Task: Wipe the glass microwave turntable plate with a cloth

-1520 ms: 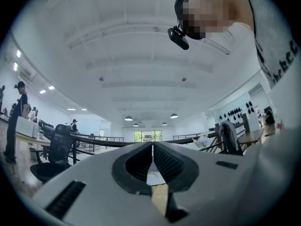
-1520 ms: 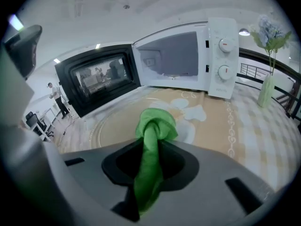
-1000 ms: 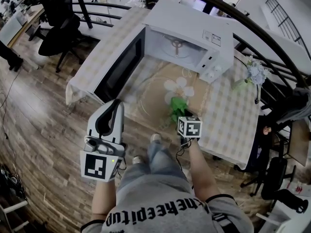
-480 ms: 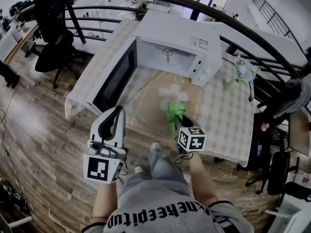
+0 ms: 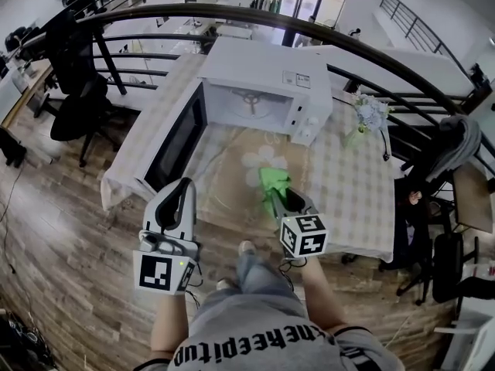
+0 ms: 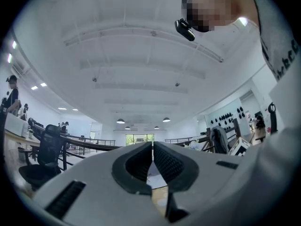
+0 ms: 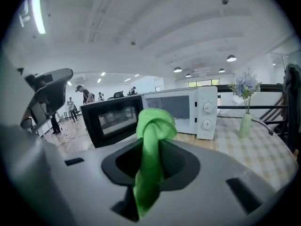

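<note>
just far-left of the right gripper (image 5: 285, 197), clamped on the green cloth (image 5: 272, 181), lies the glass turntable plate (image 5: 229, 176); left gripper (image 5: 182, 185) closed, empty.

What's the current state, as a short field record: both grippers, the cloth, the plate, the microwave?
left gripper: jaws together, nothing between them, held short of the table
right gripper: jaws shut on the green cloth, over the table's near side
glass plate: faint outline on the table in front of the microwave; contact with cloth unclear
microwave door: open
</note>
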